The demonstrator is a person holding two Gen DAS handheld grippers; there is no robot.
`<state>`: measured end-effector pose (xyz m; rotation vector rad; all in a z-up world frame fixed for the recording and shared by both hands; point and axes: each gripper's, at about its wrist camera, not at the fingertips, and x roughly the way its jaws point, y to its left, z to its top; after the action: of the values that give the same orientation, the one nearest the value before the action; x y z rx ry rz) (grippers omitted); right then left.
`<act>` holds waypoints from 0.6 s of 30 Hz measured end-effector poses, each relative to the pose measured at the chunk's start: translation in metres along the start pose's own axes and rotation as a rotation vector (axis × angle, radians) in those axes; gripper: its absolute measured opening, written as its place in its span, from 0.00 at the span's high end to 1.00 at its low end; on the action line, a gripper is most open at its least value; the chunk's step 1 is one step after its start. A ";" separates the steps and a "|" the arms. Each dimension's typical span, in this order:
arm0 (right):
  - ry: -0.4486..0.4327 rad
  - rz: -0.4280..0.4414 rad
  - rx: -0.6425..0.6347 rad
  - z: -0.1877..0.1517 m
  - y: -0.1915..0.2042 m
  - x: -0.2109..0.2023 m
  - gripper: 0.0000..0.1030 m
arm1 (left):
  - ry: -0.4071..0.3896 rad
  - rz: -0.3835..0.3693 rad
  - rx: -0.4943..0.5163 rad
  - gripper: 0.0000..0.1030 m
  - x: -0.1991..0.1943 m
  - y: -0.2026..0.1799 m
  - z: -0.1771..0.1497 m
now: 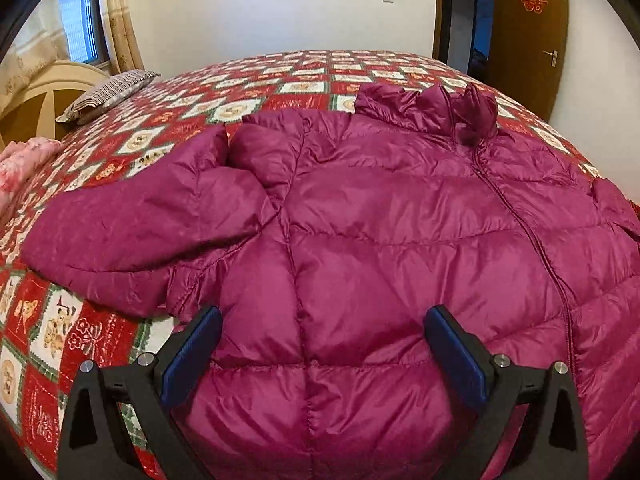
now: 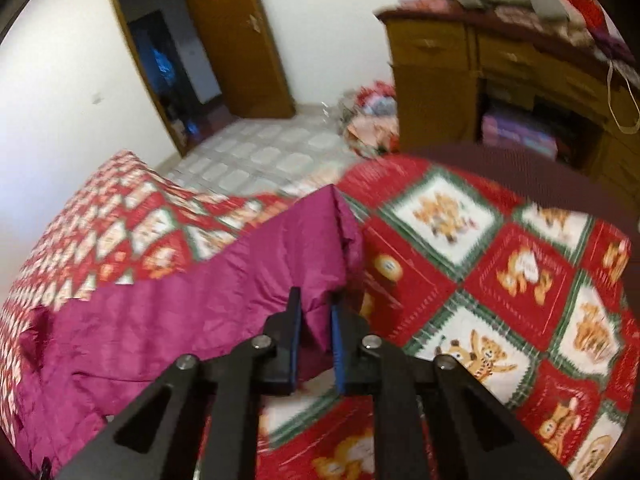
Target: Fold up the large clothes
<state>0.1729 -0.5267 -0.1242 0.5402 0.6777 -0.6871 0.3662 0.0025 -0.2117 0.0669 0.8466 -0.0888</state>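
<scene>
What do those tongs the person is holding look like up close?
Both the left tongs and the right tongs look alike: matte black plastic arms with triangular cut-outs, joined by round silver pivot pins. Each of the two fingers carries a flat rectangular blue pad on its inner face. No cables, markings or sleeves show.

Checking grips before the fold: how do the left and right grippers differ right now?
The left gripper stands wide open over the jacket body, gripping nothing; the right gripper is closed on the jacket's edge. Left sits mid-garment, right at its corner by the bedspread. Both have blue pads.
</scene>
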 end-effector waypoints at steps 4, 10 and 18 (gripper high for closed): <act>-0.052 0.077 -0.100 0.003 0.050 -0.033 0.85 | 0.009 -0.010 -0.006 0.01 0.002 0.002 -0.001; -0.099 0.224 -0.322 -0.021 0.153 -0.073 0.86 | -0.005 -0.007 -0.009 0.01 -0.009 0.006 -0.004; -0.081 0.423 -0.592 -0.090 0.280 -0.098 0.86 | -0.129 0.042 -0.028 0.01 -0.073 0.039 -0.014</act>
<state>0.2842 -0.2469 -0.0502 0.0956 0.6269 -0.0935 0.3119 0.0464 -0.1651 0.0523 0.7173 -0.0408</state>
